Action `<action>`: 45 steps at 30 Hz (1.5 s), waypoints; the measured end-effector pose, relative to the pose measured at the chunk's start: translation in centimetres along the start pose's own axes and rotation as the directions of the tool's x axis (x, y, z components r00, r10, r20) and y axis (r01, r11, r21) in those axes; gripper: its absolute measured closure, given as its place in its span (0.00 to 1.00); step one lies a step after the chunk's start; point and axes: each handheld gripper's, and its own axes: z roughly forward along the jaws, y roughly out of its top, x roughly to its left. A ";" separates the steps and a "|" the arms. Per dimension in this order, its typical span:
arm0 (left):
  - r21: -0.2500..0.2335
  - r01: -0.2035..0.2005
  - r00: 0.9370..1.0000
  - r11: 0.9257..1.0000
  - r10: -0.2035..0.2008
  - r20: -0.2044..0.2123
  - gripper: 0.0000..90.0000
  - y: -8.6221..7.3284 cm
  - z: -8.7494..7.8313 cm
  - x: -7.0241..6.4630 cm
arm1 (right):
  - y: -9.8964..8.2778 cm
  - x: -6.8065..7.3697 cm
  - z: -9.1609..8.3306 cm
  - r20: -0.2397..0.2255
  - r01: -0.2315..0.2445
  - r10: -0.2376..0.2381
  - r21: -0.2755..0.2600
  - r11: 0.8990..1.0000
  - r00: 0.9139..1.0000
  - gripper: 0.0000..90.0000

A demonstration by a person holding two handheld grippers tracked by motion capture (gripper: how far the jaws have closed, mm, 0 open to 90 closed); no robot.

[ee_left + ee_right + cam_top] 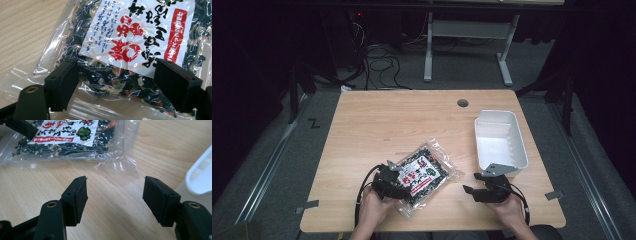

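Observation:
A clear plastic bag of dark dried seaweed mix point(424, 172) with a white and red printed label lies flat near the front middle of the wooden table point(377, 120). My left gripper point(398, 184) stands open over the bag's near left end. In the left gripper view its jaws straddle the bag point(120, 45) just above it, nothing pinched between the pads point(66, 82). My right gripper point(472, 191) is open to the right of the bag, over bare wood, jaws pointing left. The right gripper view shows the bag's sealed edge point(75, 142) a little ahead of its pads point(81, 197).
An empty white plastic bin point(501, 140) stands on the right side of the table, just beyond my right gripper; its rim point(200, 175) shows at the right of the right gripper view. A cable hole point(462, 103) sits near the table's far edge.

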 end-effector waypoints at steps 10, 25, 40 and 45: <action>0.008 -0.029 0.999 1.000 0.029 0.017 0.23 -0.2 -0.1 -0.5 | 1.8 0.6 1.6 -0.044 -0.005 0.007 0.050 0.999 0.999 0.39; 0.007 -0.043 0.999 0.999 0.043 0.022 0.22 -0.3 -0.2 -0.6 | 4.9 -0.2 4.3 0.013 -0.038 0.036 0.137 0.990 0.999 0.45; 0.002 -0.048 0.999 0.999 0.048 0.006 0.20 -0.3 -0.1 -0.7 | 6.3 -1.2 7.2 0.044 -0.103 0.095 0.269 0.958 0.995 0.49; 0.000 -0.056 0.998 0.998 0.056 0.001 0.20 -0.3 -0.2 -0.7 | 6.2 -1.7 7.5 0.022 -0.156 0.156 0.285 0.946 0.988 0.49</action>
